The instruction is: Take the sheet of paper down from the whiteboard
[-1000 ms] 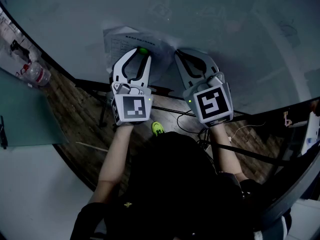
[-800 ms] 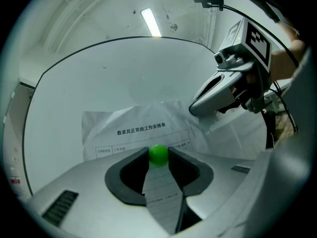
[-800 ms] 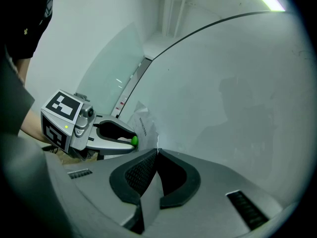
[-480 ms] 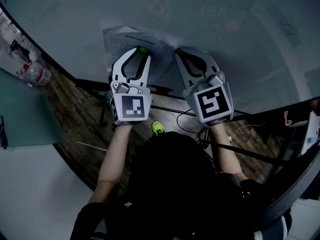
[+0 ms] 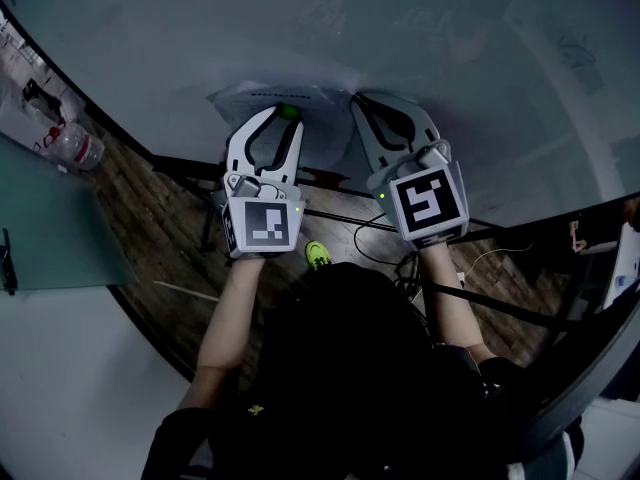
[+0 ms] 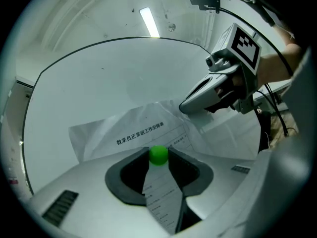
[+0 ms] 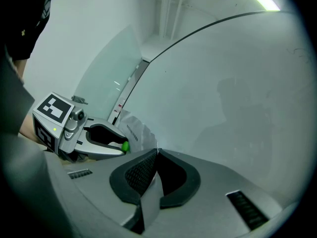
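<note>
Two grippers meet at the whiteboard (image 5: 430, 38): the left gripper (image 5: 284, 118) is clamped on a green magnet (image 6: 158, 154) that pins the creased sheet of paper (image 6: 130, 133) near the whiteboard's bottom edge, while the right gripper (image 7: 157, 153), just beside it, pinches the sheet's right edge between closed jaws.

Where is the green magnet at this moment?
Left gripper view, centre: the green magnet sits on the sheet of paper on the whiteboard, between the left gripper's jaw tips.

magnet (image 6: 158, 154) on paper (image 6: 131, 130) on whiteboard (image 5: 400, 28) | left claw (image 5: 281, 118) around magnet | right claw (image 7: 157, 151) on paper
</note>
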A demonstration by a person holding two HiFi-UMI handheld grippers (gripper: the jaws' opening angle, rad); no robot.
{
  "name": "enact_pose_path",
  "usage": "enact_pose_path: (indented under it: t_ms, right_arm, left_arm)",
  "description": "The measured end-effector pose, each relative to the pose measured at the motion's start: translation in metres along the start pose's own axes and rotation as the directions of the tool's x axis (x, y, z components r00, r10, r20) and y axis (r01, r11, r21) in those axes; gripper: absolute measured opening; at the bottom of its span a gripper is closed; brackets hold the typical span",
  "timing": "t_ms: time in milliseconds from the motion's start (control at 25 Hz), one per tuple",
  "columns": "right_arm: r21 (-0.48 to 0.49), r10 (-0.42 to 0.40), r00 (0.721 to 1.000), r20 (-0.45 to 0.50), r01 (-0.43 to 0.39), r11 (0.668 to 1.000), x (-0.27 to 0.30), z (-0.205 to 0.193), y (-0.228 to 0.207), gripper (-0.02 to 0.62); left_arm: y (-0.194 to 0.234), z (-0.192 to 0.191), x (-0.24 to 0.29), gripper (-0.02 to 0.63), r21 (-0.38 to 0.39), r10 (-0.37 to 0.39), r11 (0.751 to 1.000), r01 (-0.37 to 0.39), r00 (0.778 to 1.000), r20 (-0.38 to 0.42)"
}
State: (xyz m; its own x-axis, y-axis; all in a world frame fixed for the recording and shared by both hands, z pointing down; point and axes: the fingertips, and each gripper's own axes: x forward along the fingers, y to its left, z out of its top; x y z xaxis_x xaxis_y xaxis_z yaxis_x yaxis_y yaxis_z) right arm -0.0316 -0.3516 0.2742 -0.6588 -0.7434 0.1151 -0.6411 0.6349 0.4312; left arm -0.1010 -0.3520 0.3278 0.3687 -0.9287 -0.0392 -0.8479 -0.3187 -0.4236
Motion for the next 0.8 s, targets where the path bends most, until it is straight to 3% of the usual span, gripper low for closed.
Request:
enact_pose_path:
  t_ms: [360, 800]
  right_arm:
    - [-0.010, 0.004, 1.000, 0.004, -0.004, 1.000, -0.001, -0.002, -0.001, 0.017]
    - [0.025, -0.005, 1.000, 0.004, 0.005, 1.000, -0.009, -0.003, -0.001, 0.017]
  left_arm:
    - [-0.009, -0.011, -0.030, 0.135, -0.005, -0.015, 1.000, 0.015, 0.999, -0.041]
    - [-0.008, -0.007, -0.045, 0.135, 0.009, -0.007, 1.000, 0.007, 1.000, -0.028]
